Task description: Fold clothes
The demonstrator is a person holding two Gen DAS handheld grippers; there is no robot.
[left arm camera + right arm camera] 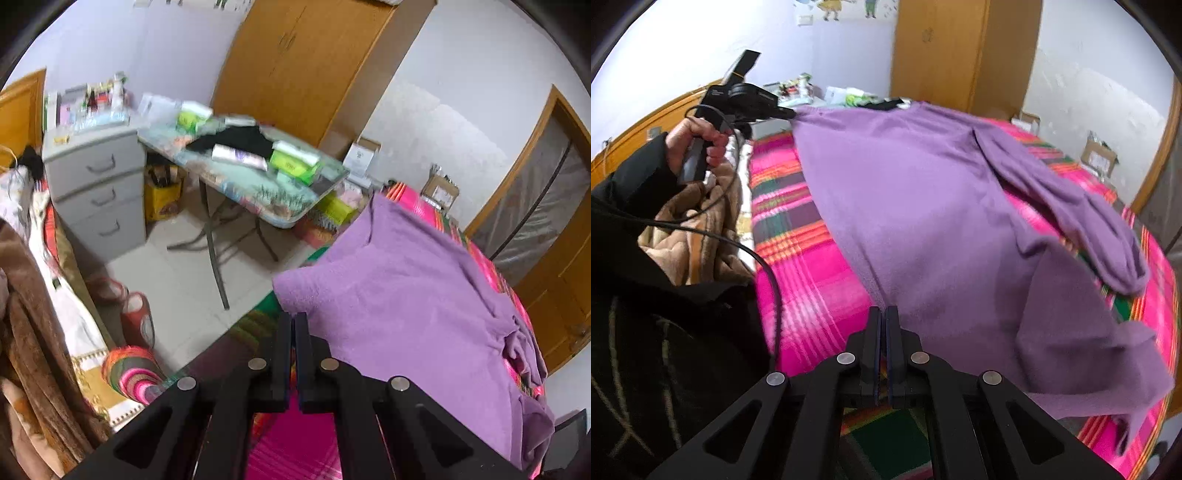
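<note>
Purple sweater (923, 206) lifted over plaid bed, each corner pinched in closed tool: left (294, 317), right (884, 312).

We see that our two tools are matte black. The left gripper (292, 321) and the right gripper (884, 314) each have flat angular arms with triangular cut-outs and four round silver screws. Our left hand (698, 142) comes out of a black sleeve (631, 177), and a thin black cable (768, 273) runs along it.
</note>
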